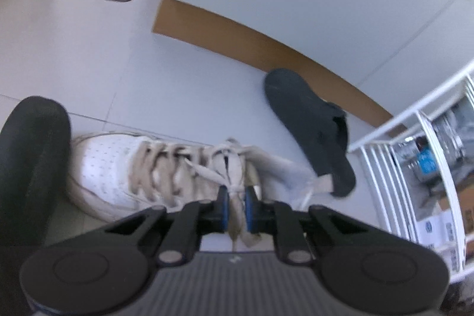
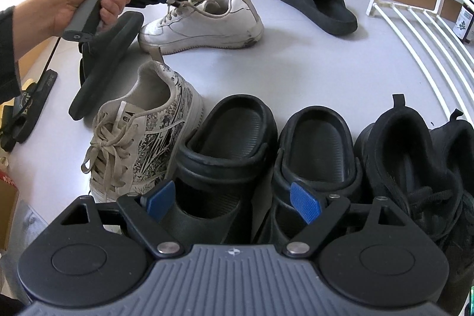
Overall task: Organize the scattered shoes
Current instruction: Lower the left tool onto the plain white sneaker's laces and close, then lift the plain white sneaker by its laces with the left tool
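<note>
Left hand-held gripper pinched tight on the laces of the white sneaker, which sits on the grey tabletop at 11 o'clock in the right wrist view. Black slipper at 1 o'clock. Right hand-held gripper spread wide, holding nothing, above black clog. Patterned sneaker at 9 o'clock of the clog.
</note>
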### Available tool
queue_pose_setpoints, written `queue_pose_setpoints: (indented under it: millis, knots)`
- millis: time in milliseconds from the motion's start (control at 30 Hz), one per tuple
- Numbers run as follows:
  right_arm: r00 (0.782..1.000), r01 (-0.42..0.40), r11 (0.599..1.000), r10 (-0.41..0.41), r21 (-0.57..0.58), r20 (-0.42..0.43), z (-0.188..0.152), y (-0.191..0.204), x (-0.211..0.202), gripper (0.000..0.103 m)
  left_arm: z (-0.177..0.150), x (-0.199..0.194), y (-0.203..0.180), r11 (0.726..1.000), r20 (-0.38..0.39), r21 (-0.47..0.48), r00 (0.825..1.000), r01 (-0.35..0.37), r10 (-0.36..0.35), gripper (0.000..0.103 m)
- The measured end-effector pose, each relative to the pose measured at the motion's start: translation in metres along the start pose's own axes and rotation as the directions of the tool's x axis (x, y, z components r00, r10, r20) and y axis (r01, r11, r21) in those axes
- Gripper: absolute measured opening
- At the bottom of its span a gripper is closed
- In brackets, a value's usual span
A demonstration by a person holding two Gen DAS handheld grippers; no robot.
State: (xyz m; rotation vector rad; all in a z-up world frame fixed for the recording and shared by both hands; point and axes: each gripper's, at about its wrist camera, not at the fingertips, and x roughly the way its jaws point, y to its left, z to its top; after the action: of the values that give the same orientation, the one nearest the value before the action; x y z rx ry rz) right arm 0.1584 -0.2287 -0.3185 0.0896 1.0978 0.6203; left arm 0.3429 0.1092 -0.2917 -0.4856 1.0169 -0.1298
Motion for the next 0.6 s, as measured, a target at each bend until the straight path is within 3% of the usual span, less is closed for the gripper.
queue_pose_setpoints:
  millis: [267,600]
  knots:
    - [1.000,-0.005,1.000,0.005,-0.002,-0.004,-0.001,0.000,0.000,0.089,0.012,0.000,0.001,1.000,0.027,-0.017,1.000,-0.006,0.007,0.011]
    - [1.000,-0.007,1.000,0.007,-0.004,-0.002,0.000,0.000,-0.001,0.089,0.001,-0.003,-0.011,0.995,-0.009,-0.057,0.996,0.084,-0.084,0.009]
